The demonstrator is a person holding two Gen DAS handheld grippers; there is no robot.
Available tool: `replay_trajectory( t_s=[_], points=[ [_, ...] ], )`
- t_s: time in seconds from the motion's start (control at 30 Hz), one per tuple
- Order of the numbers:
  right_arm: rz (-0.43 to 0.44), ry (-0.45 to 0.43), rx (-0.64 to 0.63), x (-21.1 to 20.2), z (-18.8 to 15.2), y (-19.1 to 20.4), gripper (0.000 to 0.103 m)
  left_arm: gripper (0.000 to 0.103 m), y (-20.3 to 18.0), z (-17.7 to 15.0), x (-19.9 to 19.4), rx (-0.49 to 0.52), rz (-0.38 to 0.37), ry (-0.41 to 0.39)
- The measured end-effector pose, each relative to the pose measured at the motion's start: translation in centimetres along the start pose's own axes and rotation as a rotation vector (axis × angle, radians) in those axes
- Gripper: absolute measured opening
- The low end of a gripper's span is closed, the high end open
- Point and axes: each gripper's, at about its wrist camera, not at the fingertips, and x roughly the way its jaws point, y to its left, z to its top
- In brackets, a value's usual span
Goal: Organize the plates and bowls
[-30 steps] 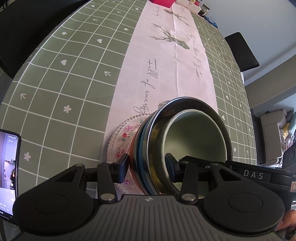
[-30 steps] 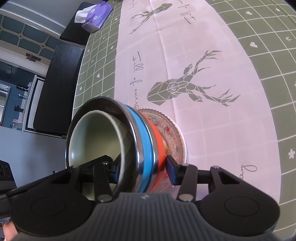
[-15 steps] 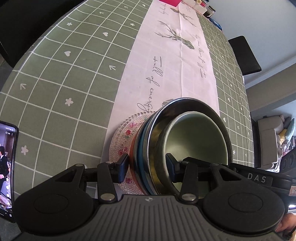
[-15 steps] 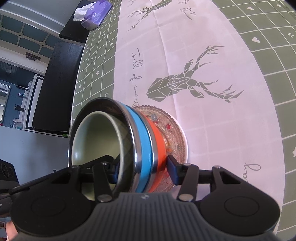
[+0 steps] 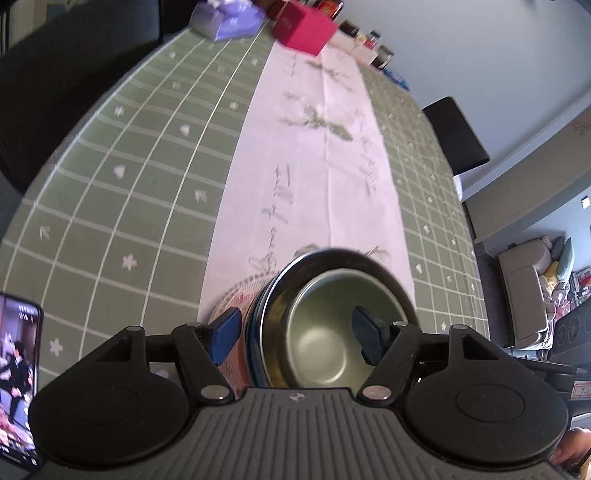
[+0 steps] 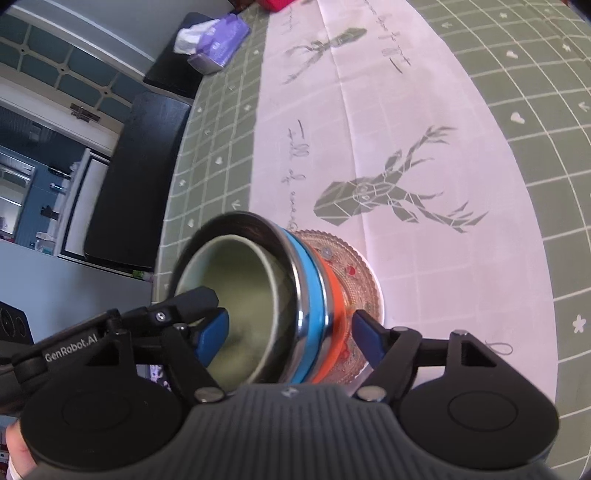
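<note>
A nested stack stands on the white table runner (image 5: pixel 314 177): a pale green bowl (image 5: pixel 325 325) inside a steel bowl (image 5: pixel 332 258), over blue (image 6: pixel 312 295) and orange (image 6: pixel 330 295) bowls, on a patterned glass plate (image 6: pixel 364 291). My left gripper (image 5: pixel 295 332) is open, its jaws apart on either side of the stack's rim. My right gripper (image 6: pixel 290 332) is open too, its jaws spread around the opposite rim. The left gripper's finger (image 6: pixel 192 299) shows in the right wrist view, reaching into the green bowl (image 6: pixel 236 280).
A phone (image 5: pixel 18 373) with a lit screen lies at the table's near left. A tissue pack (image 6: pixel 218 44), a pink box (image 5: pixel 304 27) and several jars (image 5: pixel 365 40) stand at the far end. Black chairs (image 5: pixel 456 136) flank the green checked tablecloth (image 5: pixel 110 184).
Both grippers have opened: their jaws were clamped on the stack's rim and now stand apart from it. Both views have pulled back and tilted up, showing more of the table's far end.
</note>
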Motion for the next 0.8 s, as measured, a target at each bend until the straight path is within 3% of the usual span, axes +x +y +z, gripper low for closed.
replay_trajectory(
  t_s=[0.37, 0.63, 0.8],
  points=[
    [0.063, -0.232, -0.075, -5.1, -1.1, -0.5, 0.074, 0.081, -1.4, -1.5, -4.2, 0.218, -0.012, -0.225],
    [0.075, -0.348, -0.003, -6.1, -2.8, -4.4, 0.055, 0.082, 2.6, -3.9, -5.2, 0.153, -0.074, -0.387],
    [0.046, -0.366, 0.044, -4.6, -4.1, -6.5, 0.052, 0.07, 4.6, -5.2, -3.8, 0.135, -0.058, -0.4]
  ],
)
